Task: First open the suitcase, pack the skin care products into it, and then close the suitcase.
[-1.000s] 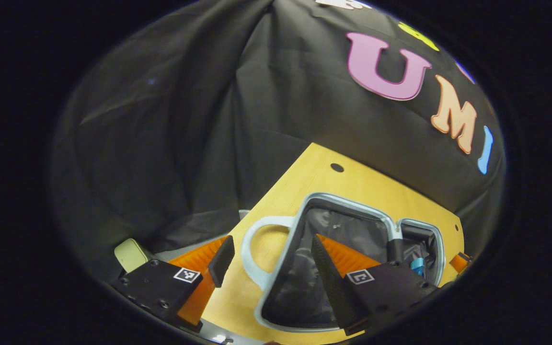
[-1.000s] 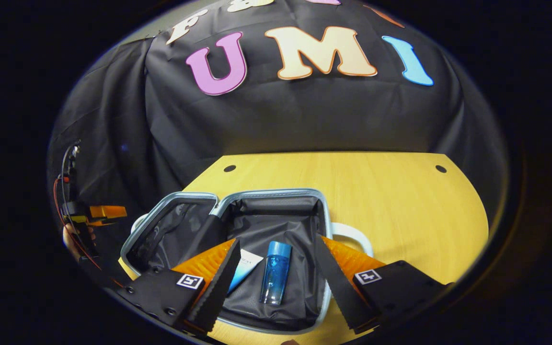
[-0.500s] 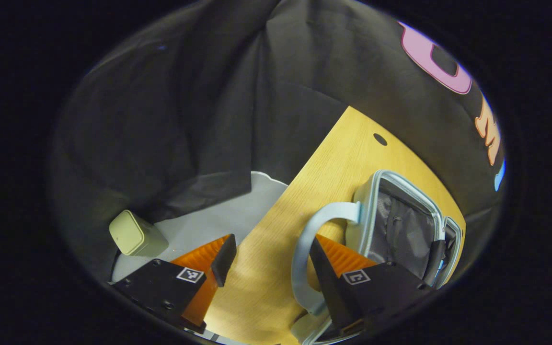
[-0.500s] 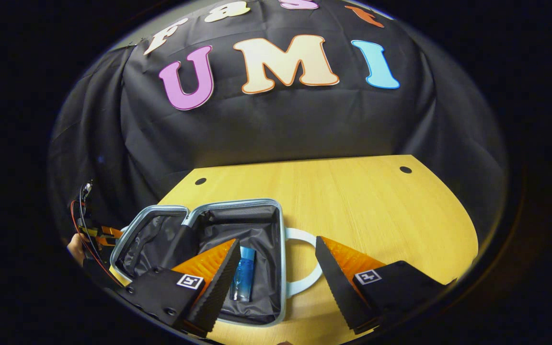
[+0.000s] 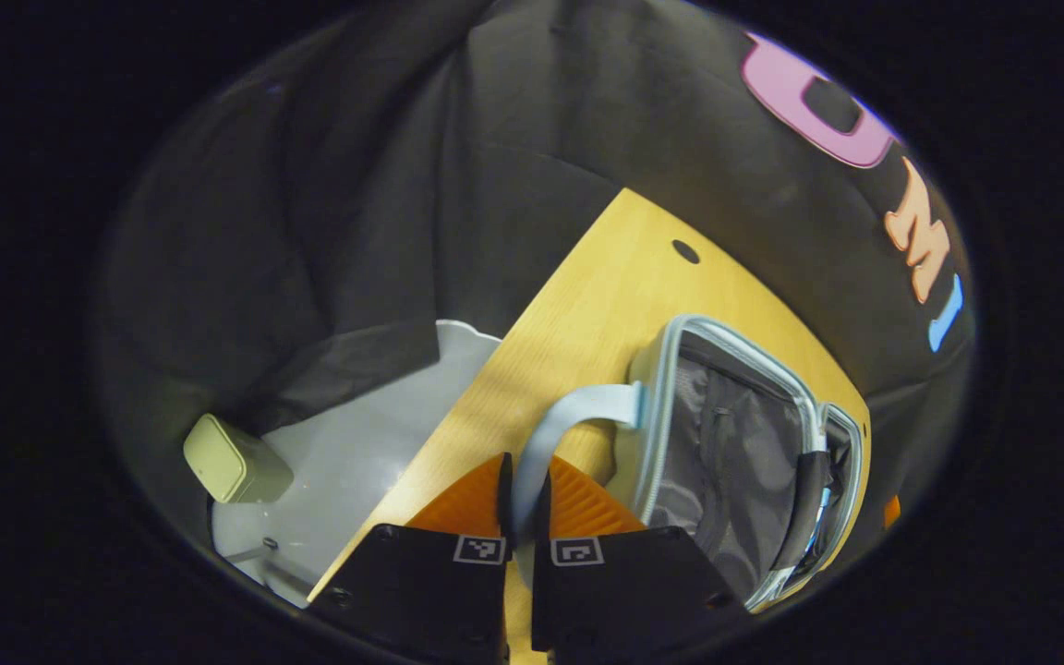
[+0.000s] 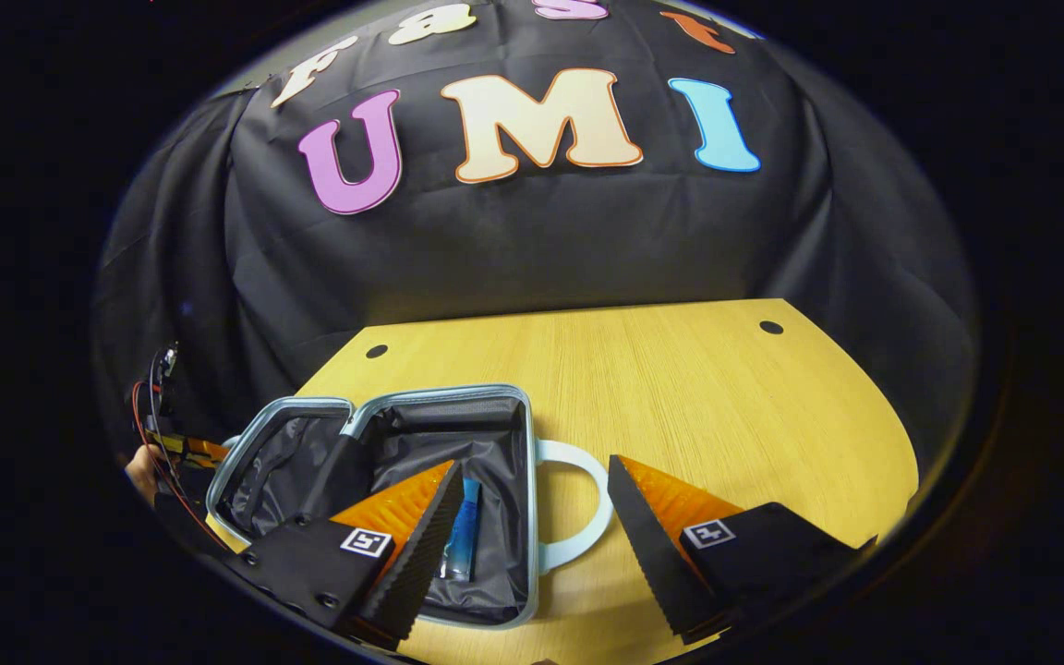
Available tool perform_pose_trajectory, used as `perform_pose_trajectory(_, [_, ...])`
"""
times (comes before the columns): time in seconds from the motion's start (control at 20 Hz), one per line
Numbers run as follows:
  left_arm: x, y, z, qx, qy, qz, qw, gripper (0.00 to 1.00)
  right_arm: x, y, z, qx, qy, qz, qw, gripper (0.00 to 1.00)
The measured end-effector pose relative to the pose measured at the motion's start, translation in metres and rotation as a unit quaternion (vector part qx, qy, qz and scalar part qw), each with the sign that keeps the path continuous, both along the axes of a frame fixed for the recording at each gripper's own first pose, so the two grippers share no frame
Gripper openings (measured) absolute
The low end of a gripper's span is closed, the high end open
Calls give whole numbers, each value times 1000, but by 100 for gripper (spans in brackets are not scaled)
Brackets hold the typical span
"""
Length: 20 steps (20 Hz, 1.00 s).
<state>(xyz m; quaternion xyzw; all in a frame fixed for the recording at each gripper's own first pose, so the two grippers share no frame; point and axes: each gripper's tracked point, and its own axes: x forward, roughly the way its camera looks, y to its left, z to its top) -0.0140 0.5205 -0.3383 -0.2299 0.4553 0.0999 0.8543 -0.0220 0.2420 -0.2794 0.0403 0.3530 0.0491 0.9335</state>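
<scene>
Now the left gripper [image 5: 525, 503], at the bottom centre of the left gripper view, has closed from a wide spread half a second ago, and both orange fingers [image 5: 467, 503] pinch the pale handle [image 5: 562, 416] of the suitcase [image 5: 735, 462] between them. That half of the suitcase stands tilted up at the lower right, grey lining showing.

A small pale green box [image 5: 223, 459] sits on the grey floor [image 5: 356, 462] at the lower left, off the wooden table [image 5: 606, 277].

In the right gripper view the suitcase [image 6: 384, 411] lies open at the lower left with a blue bottle [image 6: 463, 531] inside, partly behind the near finger. The right gripper [image 6: 537, 526] hangs wide apart, holding nothing, over the other handle [image 6: 578, 503].
</scene>
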Motion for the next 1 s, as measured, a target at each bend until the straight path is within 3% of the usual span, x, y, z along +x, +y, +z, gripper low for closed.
perform_pose_trajectory(0.1, [-1, -1, 21, 23, -12, -8, 1000, 0, 3, -1, 3, 0, -8, 4, 1000, 99])
perform_pose_trajectory(0.3, [1, -14, 80, 44, -60, -2, 997, 0, 8, -1, 7, 4, -18, 29, 999, 98])
perform_pose_trajectory(0.35, [0, -19, 98, 46, -74, -1, 996, 0, 8, -2, 10, 8, -21, 32, 999, 94])
perform_pose_trajectory(0.4, [5, -26, 114, 46, -89, -6, 995, 0, 8, -4, 12, 13, -24, 35, 999, 98])
perform_pose_trajectory(0.7, [13, -85, 201, 61, -163, -41, 984, 0, 12, -21, 32, 38, -42, 46, 997, 94])
perform_pose_trajectory(0.75, [12, -94, 210, 65, -168, -44, 983, 0, 13, -23, 36, 47, -46, 42, 997, 98])
perform_pose_trajectory(1.0, [17, -155, 251, 66, -204, -79, 974, 0, 13, -46, 52, 66, -57, 34, 996, 98])
